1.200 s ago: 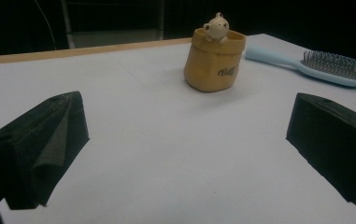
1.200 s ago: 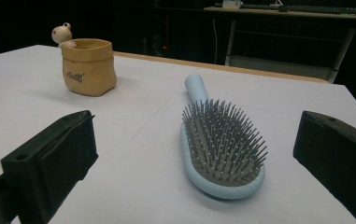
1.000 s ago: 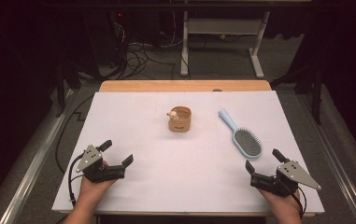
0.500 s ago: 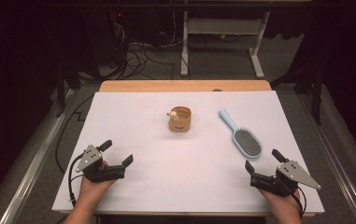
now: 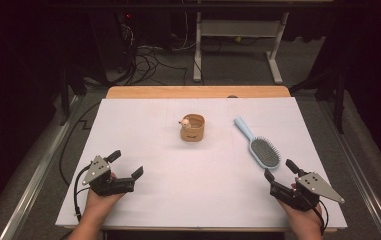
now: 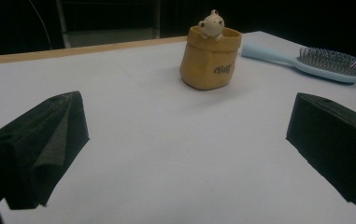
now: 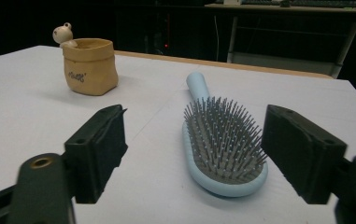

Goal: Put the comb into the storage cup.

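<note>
A tan sack-shaped pot (image 5: 193, 127) with a small pale animal figure on its rim stands upright near the table's middle; the same pot (image 6: 209, 57) (image 7: 89, 66) appears in both gripper views. To its right lies a light blue hairbrush (image 5: 259, 145) (image 7: 220, 142), bristles up, handle pointing away; the hairbrush (image 6: 318, 62) also appears in the left gripper view. My left gripper (image 5: 125, 164) rests at the front left, open and empty. My right gripper (image 5: 280, 168) sits at the front right, open, just short of the brush head.
The white table top (image 5: 153, 135) has a wooden strip (image 5: 198, 92) along its far edge. Beyond it are metal desk legs (image 5: 238, 45) and cables (image 5: 148, 55) on a dark floor.
</note>
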Demonstrator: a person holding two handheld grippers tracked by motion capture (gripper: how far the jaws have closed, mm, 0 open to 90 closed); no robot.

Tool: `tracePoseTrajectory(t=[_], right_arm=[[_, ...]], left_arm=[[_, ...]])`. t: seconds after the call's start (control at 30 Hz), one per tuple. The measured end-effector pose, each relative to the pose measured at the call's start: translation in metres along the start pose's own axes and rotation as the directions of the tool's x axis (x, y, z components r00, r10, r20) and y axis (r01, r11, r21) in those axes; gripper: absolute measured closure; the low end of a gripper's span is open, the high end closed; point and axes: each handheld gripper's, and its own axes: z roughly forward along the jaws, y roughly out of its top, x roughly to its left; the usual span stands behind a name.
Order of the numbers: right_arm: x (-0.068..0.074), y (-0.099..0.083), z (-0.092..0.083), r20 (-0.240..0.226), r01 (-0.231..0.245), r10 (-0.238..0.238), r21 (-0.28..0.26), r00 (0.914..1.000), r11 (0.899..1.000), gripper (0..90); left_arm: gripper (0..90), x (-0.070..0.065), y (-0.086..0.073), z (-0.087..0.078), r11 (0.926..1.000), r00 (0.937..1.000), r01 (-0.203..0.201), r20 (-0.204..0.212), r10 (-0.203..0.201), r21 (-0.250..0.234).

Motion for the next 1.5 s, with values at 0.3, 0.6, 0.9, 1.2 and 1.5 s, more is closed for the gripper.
tracePoseTrajectory(t=[0.3,0.6,0.9,1.2,1.5], right_arm=[[0.0006,0.0001,0.0004,-0.016,0.000,0.001,0.026,0.9999,1.000,47.9],[0.0017,0.0019,-0.0012,-0.025,0.004,-0.003,0.036,0.9997,0.999,70.1],[0.0035,0.0038,-0.0026,-0.025,0.021,-0.020,0.031,0.9995,0.999,85.8],[0.0045,0.0044,-0.0027,-0.025,0.033,-0.032,0.028,0.9992,0.999,90.0],[0.0037,0.0041,-0.0004,-0.036,0.025,-0.023,0.059,0.9991,0.998,90.0]], left_arm=[[0.1,-0.0006,-0.0004,0.0006,1.0000,1.0000,-0.001,0.007,0.001,0.000],[0.1,-0.0008,-0.0003,0.0004,1.0000,0.9999,-0.003,0.010,0.003,-0.004],[0.1,-0.0006,-0.0003,0.0005,1.0000,0.9999,-0.005,0.013,0.005,-0.005],[0.1,-0.0003,-0.0002,0.0002,1.0000,0.9998,0.000,0.019,0.000,-0.008],[0.1,-0.0011,-0.0002,0.0004,0.9999,0.9997,-0.005,0.026,0.005,-0.010]])
